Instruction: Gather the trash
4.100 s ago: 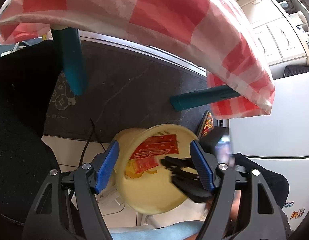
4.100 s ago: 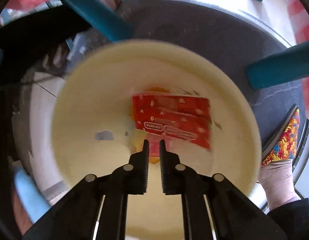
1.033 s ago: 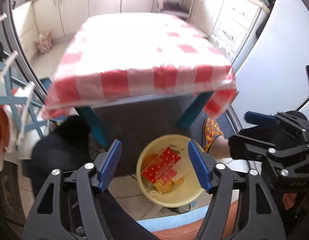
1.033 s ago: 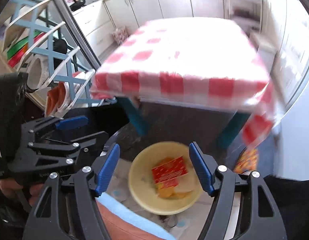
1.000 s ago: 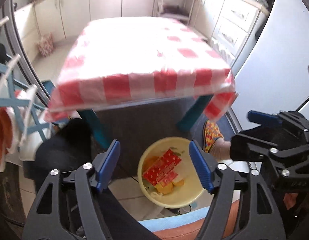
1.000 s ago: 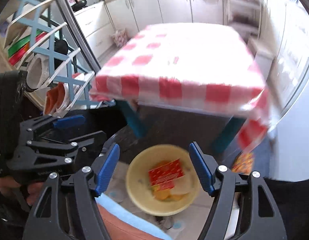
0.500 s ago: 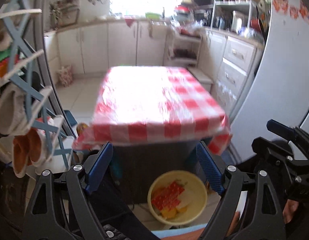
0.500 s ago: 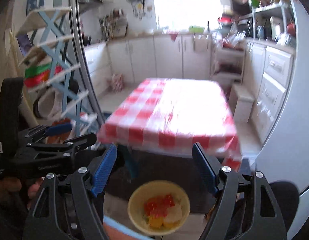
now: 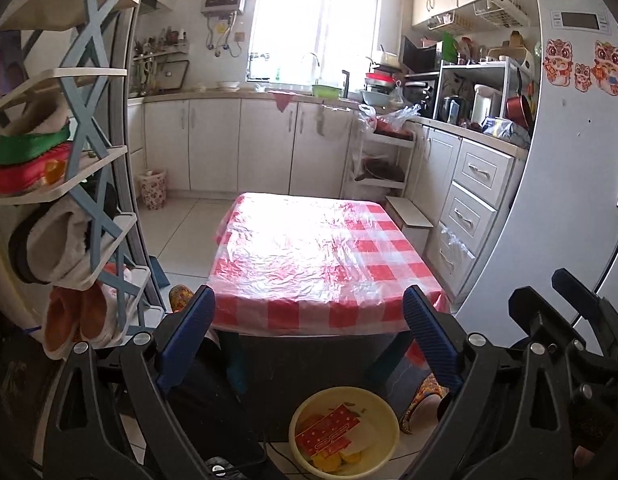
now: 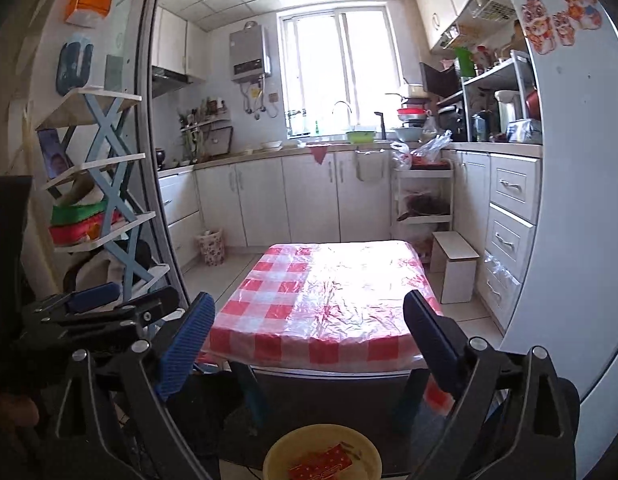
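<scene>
**Spotter:** Yellow plastic is where your trash sits now: the yellow bin (image 9: pixel 344 432) stands on the floor just in front of the table (image 9: pixel 321 256), low in both wrist views. A red wrapper (image 9: pixel 327 429) lies across the top of what's in it, with some orange scraps (image 9: pixel 337 458) beneath.

**Checker:** And your grippers?

**Spotter:** Your left gripper (image 9: pixel 309 336) stands wide, nothing between the blue pads (image 9: pixel 187 336). Your right gripper (image 10: pixel 309 340) is the same — jaws spread, empty. Both have just been opening further, with no thing between them as they did.

**Checker:** So which step are you on?

**Spotter:** By my reading, the drop is done and you are looking for the next piece. Both cameras look out over the red-checked cloth, and I see nothing lying on it. If any trash is left, it isn't plain from here; glare from the window washes out the far half of the tabletop.

**Checker:** What does the next move ask of you?

**Spotter:** Scan first — check the bright patch, the floor beside the table legs, and the area near the shoe rack (image 9: pixel 89 200). If you spot something, bring one open gripper down over it and close on it before you carry it back to the bin. If nothing turns up, I'd judge the collecting finished.
</scene>
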`<state>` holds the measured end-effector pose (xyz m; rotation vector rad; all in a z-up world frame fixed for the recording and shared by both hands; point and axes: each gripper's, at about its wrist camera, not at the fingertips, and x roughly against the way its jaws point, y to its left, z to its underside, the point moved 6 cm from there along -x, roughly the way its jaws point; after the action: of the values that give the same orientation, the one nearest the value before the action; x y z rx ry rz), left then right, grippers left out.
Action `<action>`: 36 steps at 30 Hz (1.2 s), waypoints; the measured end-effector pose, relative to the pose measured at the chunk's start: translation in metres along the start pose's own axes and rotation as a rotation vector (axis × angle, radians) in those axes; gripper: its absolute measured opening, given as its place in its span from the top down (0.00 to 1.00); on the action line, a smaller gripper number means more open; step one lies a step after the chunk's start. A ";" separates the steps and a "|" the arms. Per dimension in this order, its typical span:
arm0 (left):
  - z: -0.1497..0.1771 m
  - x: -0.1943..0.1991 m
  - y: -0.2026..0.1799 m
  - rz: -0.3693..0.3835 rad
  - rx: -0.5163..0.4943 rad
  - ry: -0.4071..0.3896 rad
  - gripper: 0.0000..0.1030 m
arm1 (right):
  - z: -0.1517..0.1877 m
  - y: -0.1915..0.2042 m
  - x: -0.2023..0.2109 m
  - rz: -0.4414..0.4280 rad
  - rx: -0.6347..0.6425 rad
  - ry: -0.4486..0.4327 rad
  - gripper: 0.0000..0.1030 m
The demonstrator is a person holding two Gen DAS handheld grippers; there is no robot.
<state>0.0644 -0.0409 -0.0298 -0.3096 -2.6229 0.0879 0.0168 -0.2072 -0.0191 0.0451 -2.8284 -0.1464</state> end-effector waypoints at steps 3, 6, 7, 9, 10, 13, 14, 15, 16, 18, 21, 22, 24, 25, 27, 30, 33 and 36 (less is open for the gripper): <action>0.000 0.003 0.001 -0.006 0.007 -0.005 0.12 | 0.000 0.000 0.005 0.018 0.002 -0.012 0.10; 0.000 0.006 0.001 -0.013 0.009 -0.009 0.12 | 0.000 0.001 0.009 0.041 0.014 -0.021 0.09; 0.001 0.007 0.001 -0.014 0.010 -0.010 0.11 | 0.000 0.000 0.009 0.045 0.015 -0.020 0.09; 0.002 0.008 0.001 -0.018 0.009 -0.009 0.11 | 0.002 -0.001 0.010 0.050 0.014 -0.015 0.09; 0.003 0.008 0.001 -0.019 0.007 -0.007 0.10 | 0.003 -0.002 0.010 0.052 0.014 -0.011 0.09; 0.005 0.009 0.002 -0.023 0.004 -0.003 0.09 | 0.007 -0.003 0.010 0.058 0.009 0.004 0.09; 0.006 0.009 0.002 -0.024 0.004 -0.003 0.09 | 0.008 -0.004 0.010 0.061 0.009 0.008 0.09; 0.007 0.009 0.003 -0.026 0.004 -0.003 0.09 | 0.009 -0.005 0.010 0.068 0.010 0.013 0.09; 0.007 0.010 0.003 -0.025 0.004 -0.002 0.08 | 0.010 -0.005 0.011 0.071 0.011 0.015 0.09; 0.008 0.010 0.003 -0.026 0.003 0.000 0.08 | 0.011 -0.004 0.012 0.071 0.010 0.016 0.09; 0.010 0.013 0.003 -0.027 0.002 0.000 0.08 | 0.012 -0.003 0.014 0.074 0.017 0.014 0.08; 0.010 0.013 0.003 -0.027 0.001 -0.001 0.08 | 0.012 -0.003 0.015 0.072 0.018 0.013 0.08; 0.011 0.014 0.003 -0.028 0.001 -0.002 0.08 | 0.013 -0.002 0.017 0.072 0.019 0.011 0.08; 0.011 0.015 0.003 -0.028 0.000 -0.002 0.08 | 0.013 -0.001 0.017 0.072 0.020 0.011 0.08; 0.011 0.015 0.003 -0.028 0.001 -0.002 0.08 | 0.013 -0.001 0.017 0.071 0.019 0.012 0.07; 0.012 0.016 0.003 -0.028 0.001 0.000 0.08 | 0.013 -0.001 0.016 0.071 0.019 0.012 0.07; 0.012 0.017 0.003 -0.029 -0.001 0.001 0.08 | 0.014 0.000 0.017 0.068 0.020 0.016 0.07; 0.013 0.017 0.003 -0.027 -0.003 0.004 0.08 | 0.015 0.001 0.018 0.065 0.019 0.018 0.07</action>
<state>0.0443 -0.0338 -0.0334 -0.2747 -2.6222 0.0745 -0.0048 -0.2056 -0.0276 -0.0412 -2.8091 -0.1040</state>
